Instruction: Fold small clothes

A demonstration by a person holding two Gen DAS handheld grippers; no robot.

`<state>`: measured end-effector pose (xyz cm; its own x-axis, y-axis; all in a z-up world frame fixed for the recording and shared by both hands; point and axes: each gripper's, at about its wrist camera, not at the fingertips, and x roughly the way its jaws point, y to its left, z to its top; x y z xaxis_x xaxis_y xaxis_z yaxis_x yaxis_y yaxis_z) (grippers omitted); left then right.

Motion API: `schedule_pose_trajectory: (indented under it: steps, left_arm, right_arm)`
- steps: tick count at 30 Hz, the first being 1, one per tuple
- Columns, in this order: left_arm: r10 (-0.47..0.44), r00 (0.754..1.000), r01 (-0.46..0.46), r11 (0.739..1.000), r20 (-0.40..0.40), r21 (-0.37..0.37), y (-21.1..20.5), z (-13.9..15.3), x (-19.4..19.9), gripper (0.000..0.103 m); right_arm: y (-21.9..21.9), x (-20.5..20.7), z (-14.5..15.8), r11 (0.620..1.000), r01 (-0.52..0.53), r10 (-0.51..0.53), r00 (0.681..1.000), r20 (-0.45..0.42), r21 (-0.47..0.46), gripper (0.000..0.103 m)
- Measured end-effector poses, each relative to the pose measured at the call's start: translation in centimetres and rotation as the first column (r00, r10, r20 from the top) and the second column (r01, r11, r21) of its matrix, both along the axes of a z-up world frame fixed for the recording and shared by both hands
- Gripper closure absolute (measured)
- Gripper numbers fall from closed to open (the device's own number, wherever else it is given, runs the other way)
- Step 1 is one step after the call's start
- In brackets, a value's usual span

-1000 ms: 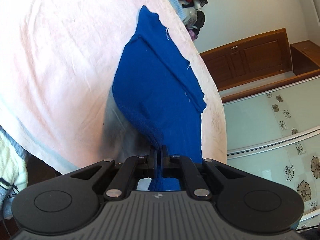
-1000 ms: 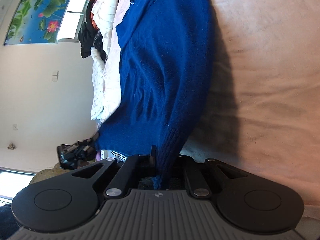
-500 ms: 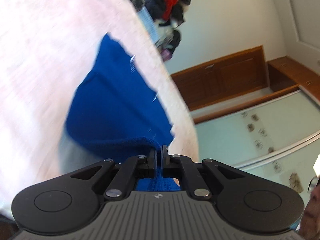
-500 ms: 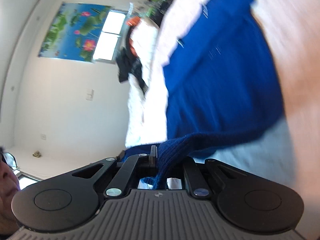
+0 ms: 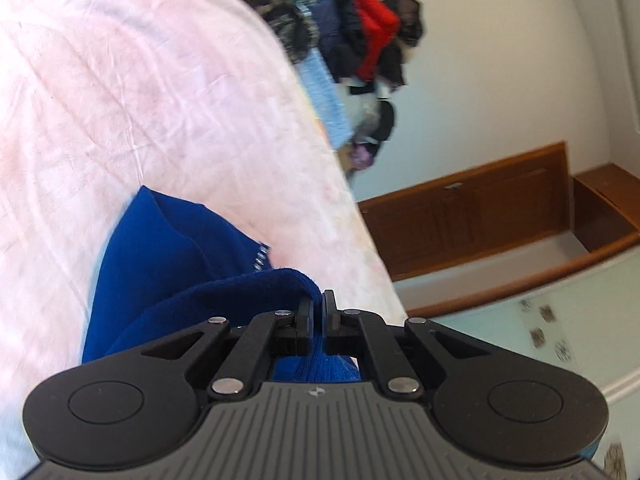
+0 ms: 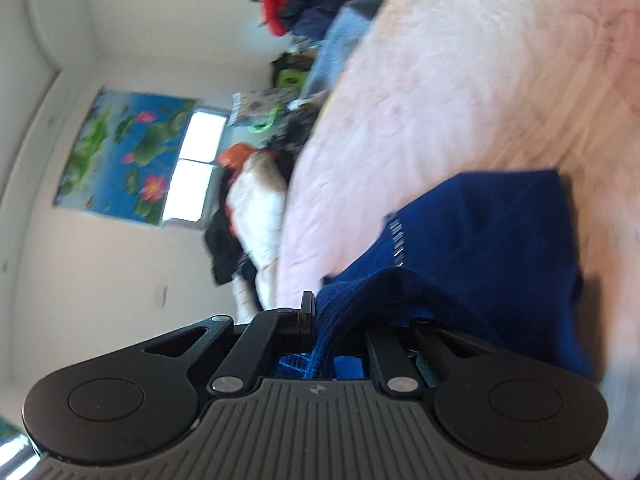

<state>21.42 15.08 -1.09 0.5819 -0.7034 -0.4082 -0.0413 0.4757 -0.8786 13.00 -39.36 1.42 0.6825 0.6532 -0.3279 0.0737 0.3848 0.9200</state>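
A dark blue knit garment (image 5: 172,264) lies doubled over on a pale pink sheet (image 5: 140,92) that covers the bed. My left gripper (image 5: 318,300) is shut on one ribbed edge of it, and that edge is lifted and curled back over the lower layer. In the right wrist view the same blue garment (image 6: 492,240) lies on the pink sheet (image 6: 460,80), and my right gripper (image 6: 326,308) is shut on another part of the ribbed hem. Cloth hides the right finger of that gripper.
A heap of dark, red and light blue clothes (image 5: 356,44) lies at the far end of the bed. Wooden furniture (image 5: 480,220) and a floral glass panel stand beyond the bed's edge. More piled clothes (image 6: 256,216), a window (image 6: 196,168) and a flower poster line the other side.
Both grippers have swept the held hem a long way across the bed, over the rest of the garment. The blue cloth went from a long spread shape to a short doubled one.
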Motion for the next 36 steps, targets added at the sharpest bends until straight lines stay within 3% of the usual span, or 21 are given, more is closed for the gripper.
schedule_pose_trajectory:
  steps: [5, 6, 7, 8, 9, 10, 12, 14, 16, 18, 20, 22, 24, 26, 27, 28, 31, 34, 36]
  left_arm:
    - [0.142, 0.981, -0.147, 0.989, -0.133, -0.026, -0.3, -3.1, 3.4, 0.097]
    - [0.151, 0.98, -0.157, 0.987, -0.13, -0.039, -0.2, -3.3, 3.6, 0.088]
    - [0.16, 0.98, -0.167, 0.985, -0.119, -0.048, -0.2, -3.1, 3.8, 0.066]
    - [0.173, 0.979, -0.18, 0.982, -0.108, -0.05, 0.0, -2.9, 3.9, 0.048]
    - [0.201, 0.975, -0.205, 0.978, -0.091, -0.042, 0.1, -2.4, 4.2, 0.015]
    - [0.231, 0.972, -0.233, 0.972, -0.051, -0.029, 0.3, -1.8, 4.2, 0.011]
    - [0.222, 0.973, -0.224, 0.974, 0.064, 0.037, 0.3, 0.0, 3.6, 0.011]
    - [0.163, 0.971, -0.198, 0.957, 0.173, 0.212, -0.8, 2.3, 2.3, 0.012]
    - [0.069, 0.952, -0.188, 0.902, 0.299, 0.389, -3.1, 3.7, 0.8, 0.012]
    - [-0.037, 0.924, -0.181, 0.834, 0.38, 0.521, -6.0, 4.1, -0.4, 0.012]
    - [-0.136, 0.903, -0.158, 0.777, 0.407, 0.609, -9.0, 3.5, -0.8, 0.012]
    - [-0.218, 0.895, -0.135, 0.698, 0.389, 0.703, -12.1, 2.0, -0.5, 0.012]
    - [-0.268, 0.909, -0.09, 0.623, 0.32, 0.777, -14.4, -0.1, 0.6, 0.012]
    - [-0.27, 0.937, -0.03, 0.567, 0.22, 0.823, -15.5, -2.8, 1.7, 0.013]
    - [-0.288, 0.921, -0.074, 0.534, 0.264, 0.842, -15.8, -3.3, 1.3, 0.013]
    - [-0.296, 0.919, -0.074, 0.52, 0.26, 0.851, -16.0, -3.5, 1.2, 0.012]
    - [-0.295, 0.921, -0.066, 0.526, 0.254, 0.848, -15.7, -3.6, 1.4, 0.009]
    - [-0.289, 0.927, -0.066, 0.5, 0.238, 0.864, -16.1, -3.2, 1.4, 0.008]
    - [-0.245, 0.942, -0.088, 0.479, 0.229, 0.873, -16.0, -2.3, 0.6, 0.009]
  right_arm:
    - [-0.5, 4.0, -5.5, 0.997, 0.064, -0.055, 0.984, -0.169, 0.051, 0.082]
    - [-0.5, 4.5, -6.0, 0.995, 0.069, -0.056, 0.982, -0.18, 0.068, 0.082]
    - [-0.6, 4.7, -6.2, 0.993, 0.077, -0.062, 0.984, -0.165, 0.085, 0.078]
    - [-0.6, 4.8, -6.2, 0.991, 0.087, -0.071, 0.985, -0.154, 0.097, 0.065]
    - [-0.8, 4.9, -6.2, 0.989, 0.096, -0.08, 0.986, -0.144, 0.11, 0.06]
    - [-1.0, 5.0, -6.0, 0.987, 0.105, -0.089, 0.988, -0.129, 0.125, 0.05]
    - [-1.3, 4.9, -4.6, 0.985, 0.133, -0.124, 0.988, -0.087, 0.113, 0.041]
    - [-1.2, 4.2, -2.5, 0.993, 0.115, -0.115, 0.993, -0.024, 0.021, 0.036]
    - [-0.4, 3.7, -0.3, 0.986, 0.085, -0.081, 0.996, 0.032, -0.143, 0.036]
    - [1.0, 3.3, 0.9, 0.948, 0.04, -0.024, 0.998, 0.055, -0.314, 0.036]
    - [2.6, 3.4, 1.1, 0.92, -0.015, 0.034, 0.999, 0.041, -0.392, 0.036]
    - [4.3, 3.4, 0.8, 0.904, -0.071, 0.091, 0.995, 0.028, -0.421, 0.036]
    - [5.9, 3.6, 0.1, 0.864, -0.113, 0.125, 0.992, -0.007, -0.491, 0.03]
    - [7.2, 3.1, -0.8, 0.799, -0.132, 0.142, 0.989, -0.029, -0.587, 0.033]
    - [7.4, 2.2, -0.9, 0.786, -0.116, 0.149, 0.989, 0.004, -0.607, 0.034]
    - [7.4, 1.7, -1.0, 0.785, -0.112, 0.149, 0.989, 0.01, -0.609, 0.034]
    - [7.2, 0.4, -1.2, 0.785, -0.099, 0.15, 0.988, 0.033, -0.611, 0.035]
    - [7.8, 0.3, -1.0, 0.758, -0.089, 0.159, 0.986, 0.051, -0.646, 0.036]
    - [8.4, -0.3, -0.1, 0.731, -0.056, 0.108, 0.994, 0.034, -0.68, 0.034]
